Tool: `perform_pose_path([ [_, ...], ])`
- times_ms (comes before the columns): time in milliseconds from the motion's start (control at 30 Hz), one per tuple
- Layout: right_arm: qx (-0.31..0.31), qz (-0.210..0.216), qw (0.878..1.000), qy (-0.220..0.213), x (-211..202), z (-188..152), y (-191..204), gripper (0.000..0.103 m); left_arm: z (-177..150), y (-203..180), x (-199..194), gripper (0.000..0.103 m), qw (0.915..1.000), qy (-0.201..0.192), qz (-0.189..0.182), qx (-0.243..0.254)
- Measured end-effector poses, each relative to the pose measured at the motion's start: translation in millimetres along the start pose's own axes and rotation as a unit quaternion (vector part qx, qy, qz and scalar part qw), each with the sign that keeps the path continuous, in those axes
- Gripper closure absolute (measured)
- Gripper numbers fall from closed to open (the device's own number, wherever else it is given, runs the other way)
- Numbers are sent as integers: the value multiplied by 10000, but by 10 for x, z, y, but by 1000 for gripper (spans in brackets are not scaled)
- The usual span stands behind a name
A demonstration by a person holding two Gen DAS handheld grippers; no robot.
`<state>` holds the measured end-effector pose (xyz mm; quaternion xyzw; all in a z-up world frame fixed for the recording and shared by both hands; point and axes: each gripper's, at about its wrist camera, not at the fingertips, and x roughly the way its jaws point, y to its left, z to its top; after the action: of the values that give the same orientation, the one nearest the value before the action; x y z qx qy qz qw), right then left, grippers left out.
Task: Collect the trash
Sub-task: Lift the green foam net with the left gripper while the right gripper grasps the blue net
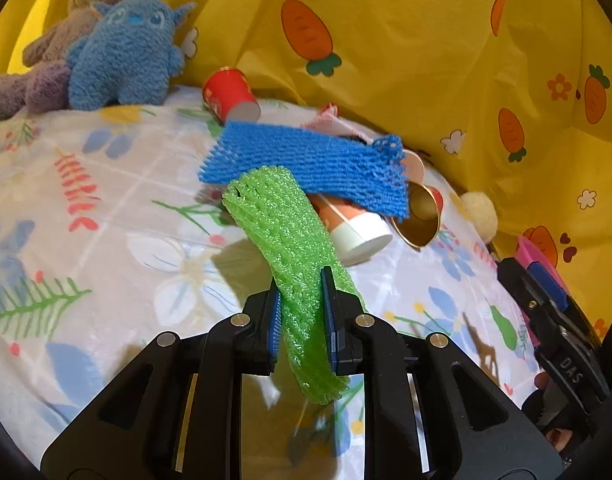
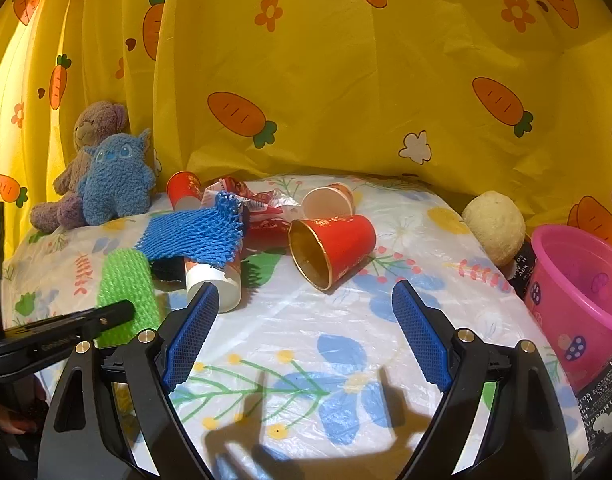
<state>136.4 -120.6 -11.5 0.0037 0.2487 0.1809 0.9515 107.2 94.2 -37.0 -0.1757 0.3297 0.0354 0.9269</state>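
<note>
The left gripper (image 1: 302, 312) is clamped on a green foam net (image 1: 290, 248), its blue pads pinching the sleeve partway along; the net's long axis runs away from the gripper toward the pile of litter, its far end lying against a blue foam net (image 1: 313, 160). The pink bucket (image 2: 577, 300) is the landmark here: it stands at the bed's edge on the person's right, so the held net lies well to the bucket's left, with the whole floral sheet (image 2: 306, 340) between. The right gripper (image 2: 306, 328) hangs with its fingers spread wide and empty, much nearer the bucket. A red cup (image 2: 333, 248) lies on its side left of the bucket, mouth toward the right gripper.
</note>
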Motion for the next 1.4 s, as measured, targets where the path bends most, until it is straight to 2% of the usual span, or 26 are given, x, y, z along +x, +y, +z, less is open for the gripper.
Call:
perform_pose_path([
  [200, -70, 237, 9996, 160, 191, 87, 179, 18, 236, 135, -321, 86, 9937, -787, 798, 85],
  [267, -120, 308, 9993, 179, 265, 129, 251, 18, 302, 198, -330, 86, 9922, -874, 887, 28],
  [467, -165, 555, 9977, 344, 534, 244, 437, 28, 397, 304, -208, 86, 9889, -936, 1154, 29],
  [567, -163, 603, 9971, 445, 679, 283, 487, 36, 409, 340, -175, 86, 9888, -946, 1153, -1],
  [633, -96, 644, 9963, 561, 783, 291, 494, 45, 419, 354, -155, 86, 9887, -949, 1158, 18],
  [767, 10, 831, 9936, 766, 941, 285, 513, 56, 444, 389, -108, 86, 9883, -975, 1168, 36],
  [833, 39, 886, 9926, 831, 990, 281, 521, 65, 450, 408, -83, 86, 9884, -972, 1165, 18],
  [867, 53, 909, 9923, 836, 997, 282, 525, 66, 450, 416, -70, 86, 9887, -959, 1153, 2],
  [967, 38, 982, 9921, 780, 983, 293, 534, 76, 444, 417, -39, 86, 9891, -939, 1130, 2],
  [1033, -2, 1008, 9922, 728, 964, 302, 550, 89, 442, 421, -24, 86, 9896, -925, 1097, -7],
  [1100, -45, 1044, 9923, 671, 931, 308, 557, 95, 441, 423, -17, 86, 9899, -920, 1075, -21],
  [1400, -90, 1157, 9932, 139, 580, 368, 514, 99, 425, 380, -77, 86, 9898, -983, 1028, 29],
])
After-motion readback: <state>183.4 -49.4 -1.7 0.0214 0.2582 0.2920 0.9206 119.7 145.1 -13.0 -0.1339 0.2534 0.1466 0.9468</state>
